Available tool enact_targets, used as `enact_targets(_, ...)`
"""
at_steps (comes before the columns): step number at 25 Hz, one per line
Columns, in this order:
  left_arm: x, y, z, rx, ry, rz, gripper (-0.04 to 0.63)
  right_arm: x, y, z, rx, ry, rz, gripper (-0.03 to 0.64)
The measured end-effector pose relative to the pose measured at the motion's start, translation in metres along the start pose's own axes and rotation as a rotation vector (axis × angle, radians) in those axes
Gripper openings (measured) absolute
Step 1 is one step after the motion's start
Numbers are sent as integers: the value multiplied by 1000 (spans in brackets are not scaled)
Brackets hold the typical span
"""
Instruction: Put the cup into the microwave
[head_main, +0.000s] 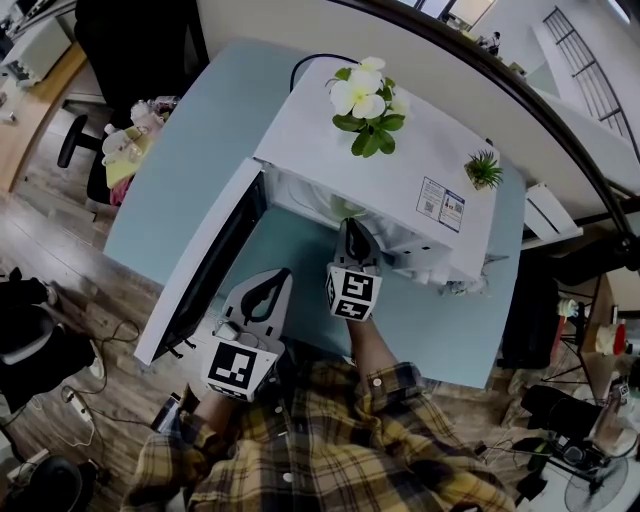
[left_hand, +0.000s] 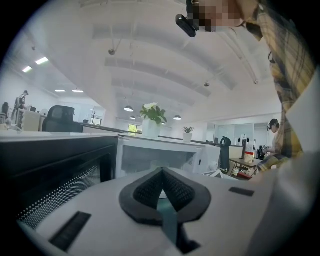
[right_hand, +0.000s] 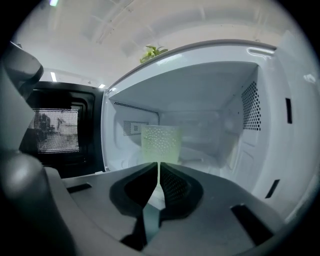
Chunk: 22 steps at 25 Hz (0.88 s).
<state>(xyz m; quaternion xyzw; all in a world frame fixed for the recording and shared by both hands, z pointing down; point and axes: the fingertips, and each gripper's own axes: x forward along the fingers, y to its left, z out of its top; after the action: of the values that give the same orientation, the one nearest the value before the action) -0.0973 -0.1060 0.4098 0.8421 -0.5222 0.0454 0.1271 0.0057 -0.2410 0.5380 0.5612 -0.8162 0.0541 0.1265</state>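
Observation:
A pale green, dotted translucent cup stands upright on the floor inside the open white microwave. My right gripper is at the oven's mouth, just in front of the cup, jaws shut with nothing between them. From the head view the right gripper reaches into the opening, where a bit of the cup shows. My left gripper hovers lower left, in front of the microwave, shut and empty. In its own view the left gripper faces the oven.
The microwave door hangs open to the left, close beside my left gripper. A pot of white flowers and a small green plant sit on top of the oven. The oven rests on a light-blue table.

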Motion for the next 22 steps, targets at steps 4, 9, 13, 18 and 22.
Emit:
enact_targets(4, -2, 1, 0, -1, -4, 5, -9, -5, 2, 3, -8, -9, 8, 8)
enact_targets(9, -3, 3, 3, -1, -17, 14, -9, -15, -1, 8, -10, -21, 18, 5)
enact_targets(13, -2, 7, 6, 6, -32, 28, -11, -26, -6, 16, -4, -36, 20, 4)
enact_targets(18, 0, 10, 11, 9, -45, 35, -9, -40, -8, 26, -3, -57, 47, 4)
enact_targets(22, 4, 9, 16, 16, -61, 28, -9, -54, -11, 41, 7, -87, 82, 5)
